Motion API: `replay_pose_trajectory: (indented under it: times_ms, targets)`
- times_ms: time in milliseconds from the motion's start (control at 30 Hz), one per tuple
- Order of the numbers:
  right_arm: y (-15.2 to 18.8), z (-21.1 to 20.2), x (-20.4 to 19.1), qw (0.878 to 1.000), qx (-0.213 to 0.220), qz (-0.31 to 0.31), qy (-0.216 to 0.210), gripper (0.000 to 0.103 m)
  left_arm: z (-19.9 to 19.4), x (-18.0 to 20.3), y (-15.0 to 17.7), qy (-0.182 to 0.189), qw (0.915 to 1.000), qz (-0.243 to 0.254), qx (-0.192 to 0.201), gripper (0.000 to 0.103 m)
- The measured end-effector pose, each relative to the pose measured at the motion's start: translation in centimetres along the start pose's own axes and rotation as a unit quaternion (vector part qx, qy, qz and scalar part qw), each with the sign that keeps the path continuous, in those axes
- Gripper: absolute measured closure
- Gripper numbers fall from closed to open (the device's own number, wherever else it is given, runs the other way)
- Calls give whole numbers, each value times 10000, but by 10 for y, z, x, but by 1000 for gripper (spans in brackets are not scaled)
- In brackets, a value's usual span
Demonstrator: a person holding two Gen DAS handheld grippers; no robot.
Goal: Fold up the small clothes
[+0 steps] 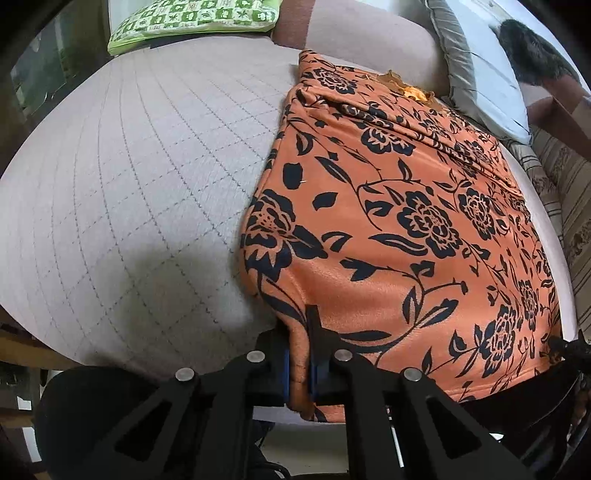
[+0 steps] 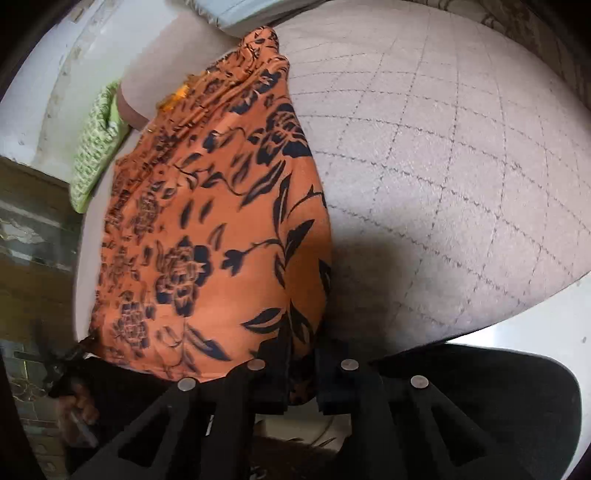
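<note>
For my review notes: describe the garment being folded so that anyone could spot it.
On the pale quilted mattress, below the green patterned cushion, lies an orange cloth printed with black flowers and vines. It is the only orange item, and both hand-held grippers pinch its near edge.

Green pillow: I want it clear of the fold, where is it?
In the left wrist view the green pillow lies top left, at the mattress's far edge, apart from the orange cloth.

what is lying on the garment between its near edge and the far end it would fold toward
Nothing visible. Both grippers, left and right, clamp the near edge of the orange floral garment, and its top lies bare up to the far end, which is rumpled.
</note>
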State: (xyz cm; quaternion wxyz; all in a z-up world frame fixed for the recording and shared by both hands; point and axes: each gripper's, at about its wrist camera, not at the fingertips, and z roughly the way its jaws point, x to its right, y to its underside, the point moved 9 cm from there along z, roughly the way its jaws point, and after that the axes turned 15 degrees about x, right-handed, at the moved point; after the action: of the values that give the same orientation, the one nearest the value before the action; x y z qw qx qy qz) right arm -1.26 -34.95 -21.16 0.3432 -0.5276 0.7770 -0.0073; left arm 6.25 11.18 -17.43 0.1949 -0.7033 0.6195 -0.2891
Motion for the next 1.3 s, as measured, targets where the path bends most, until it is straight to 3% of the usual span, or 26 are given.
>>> replay_pose_trajectory:
  times_ms: [133, 233, 367, 433, 567, 667, 700, 733, 767, 800, 833, 867, 900, 967, 1033, 1100, 1200, 1267, 1300]
  targets:
    - [-16, -19, -3, 9918, 186, 922, -869, 93, -13, -3, -16, 166, 9995, -128, 251, 96]
    - [-25, -16, 0, 9765, 182, 1510, -1526, 93, -5, -9, -16, 307, 9987, -394, -57, 96]
    - [-53, -15, -20, 9635, 237, 1633, -2108, 93, 0, -2, -41, 393, 9988, -233, -148, 97]
    - [-82, -14, -41, 9548, 373, 1608, -2471, 93, -2, 8, -76, 580, 9983, -85, -23, 97]
    - [-196, -4, -82, 9435, 913, 1278, -2918, 93, 12, 28, -191, 965, 9942, -140, 455, 96]
    - [-291, 39, -101, 9438, 1394, 1202, -2745, 92, 60, 38, -283, 998, 9912, -398, 772, 94]
    - [-315, 66, -98, 9464, 1413, 1365, -2565, 89, 91, 42, -311, 936, 9910, -352, 890, 87]
    - [-332, 94, -93, 9536, 1406, 1362, -2288, 89, 123, 44, -326, 897, 9920, -304, 839, 65]
    - [-341, 129, -85, 9644, 1242, 1281, -1953, 74, 150, 43, -330, 867, 9932, -316, 712, 56]
    - [-337, 159, -73, 9740, 947, 1319, -1583, 56, 189, 30, -325, 460, 9973, -439, 369, 49]
    - [-330, 174, -62, 9792, 851, 1368, -1237, 17, 207, 17, -318, 24, 9980, -616, 142, 50]
    - [-322, 173, -54, 9778, 1024, 1396, -1180, 16, 218, 5, -309, -195, 9961, -860, 30, 50]
    - [-316, 166, -52, 9754, 1158, 1362, -1293, 16, 219, 0, -306, 3, 9948, -1014, 130, 49]
    - [-300, 147, -43, 9806, 1397, 926, -1014, 16, 200, -13, -307, -144, 9943, -860, 615, 47]
    - [-281, 130, -33, 9876, 1423, 316, -580, 16, 171, -20, -307, -313, 9919, -542, 1109, 30]
    - [-271, 123, -29, 9904, 1321, -140, -376, 16, 145, -18, -296, -192, 9891, -424, 1395, 19]
    - [-260, 127, -36, 9923, 1026, -606, -343, 16, 151, 10, -255, 470, 9946, -125, 922, 16]
    - [-255, 155, -51, 9944, 640, -667, -511, 16, 180, 29, -223, 457, 9980, 264, 356, 17]
    - [-254, 161, -56, 9940, 632, -778, -429, 15, 195, 36, -208, 423, 9982, 421, 94, 32]
